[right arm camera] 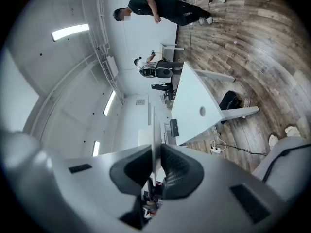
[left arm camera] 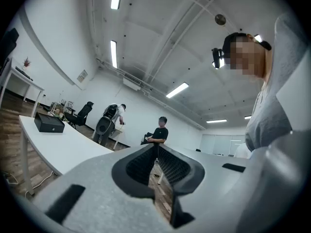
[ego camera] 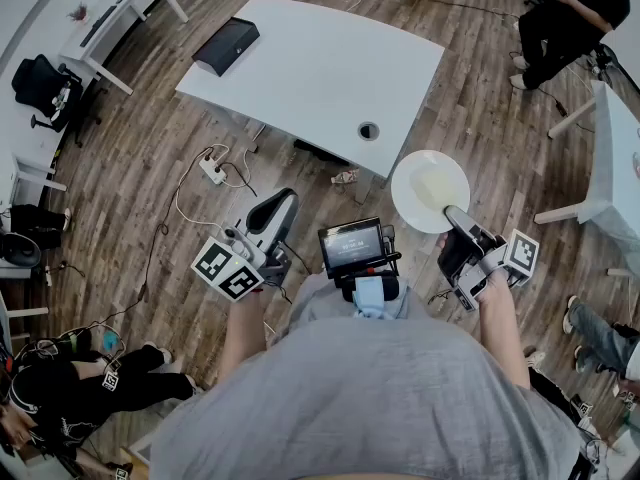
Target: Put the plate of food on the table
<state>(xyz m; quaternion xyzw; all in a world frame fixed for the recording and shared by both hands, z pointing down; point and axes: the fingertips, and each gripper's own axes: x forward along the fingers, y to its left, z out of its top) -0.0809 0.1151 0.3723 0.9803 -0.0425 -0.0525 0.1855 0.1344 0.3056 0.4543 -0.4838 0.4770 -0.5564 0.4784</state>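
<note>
A white plate [ego camera: 430, 190] with a pale food smear is held over the wooden floor, just off the near right corner of the white table [ego camera: 320, 68]. My right gripper [ego camera: 452, 213] is shut on the plate's near rim. In the right gripper view the plate [right arm camera: 153, 130] shows edge-on as a thin line pinched in the gripper [right arm camera: 156, 171], with the table [right arm camera: 194, 101] beyond. My left gripper [ego camera: 283, 203] is shut with nothing in it, hanging over the floor in front of the table. In its own view, the left gripper [left arm camera: 156, 166] points past the table [left arm camera: 63, 147].
A black box [ego camera: 226, 45] [left arm camera: 48, 123] lies on the table's far left corner, and a cable hole [ego camera: 368, 130] sits near its front edge. A power strip [ego camera: 212, 170] lies on the floor. A seated person [ego camera: 565, 18] and another table [ego camera: 615, 158] are at the right.
</note>
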